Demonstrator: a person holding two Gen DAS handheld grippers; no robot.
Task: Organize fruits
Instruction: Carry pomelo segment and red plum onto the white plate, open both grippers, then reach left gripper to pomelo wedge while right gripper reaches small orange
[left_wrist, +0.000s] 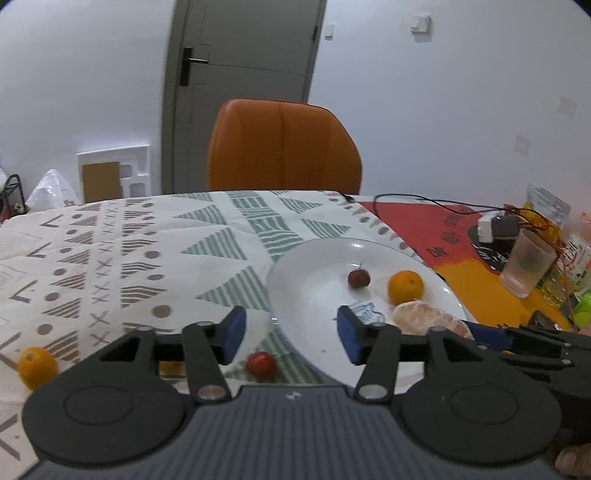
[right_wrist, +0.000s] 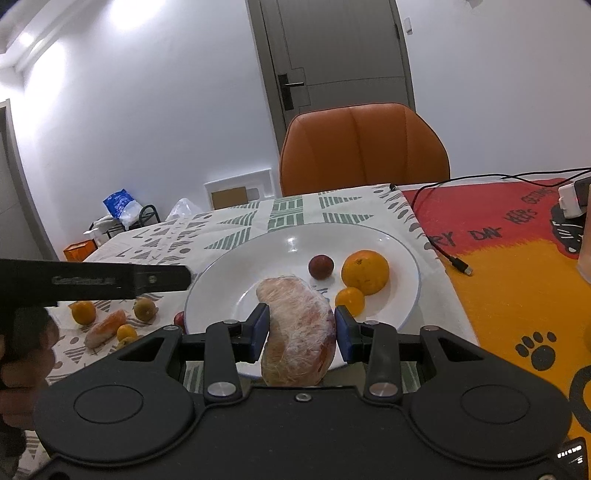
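The right gripper grips the soft, film-wrapped peeled pomelo segment across its middle, over the near rim of the white round plate; probably light, slippery, easily bruised; the left gripper hangs open.

White plate; orange chair; green-grey patterned tablecloth

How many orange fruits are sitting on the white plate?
2: a big orange toward the far right of the white plate, and a small orange touching it, just nearer. The right gripper could hide others.
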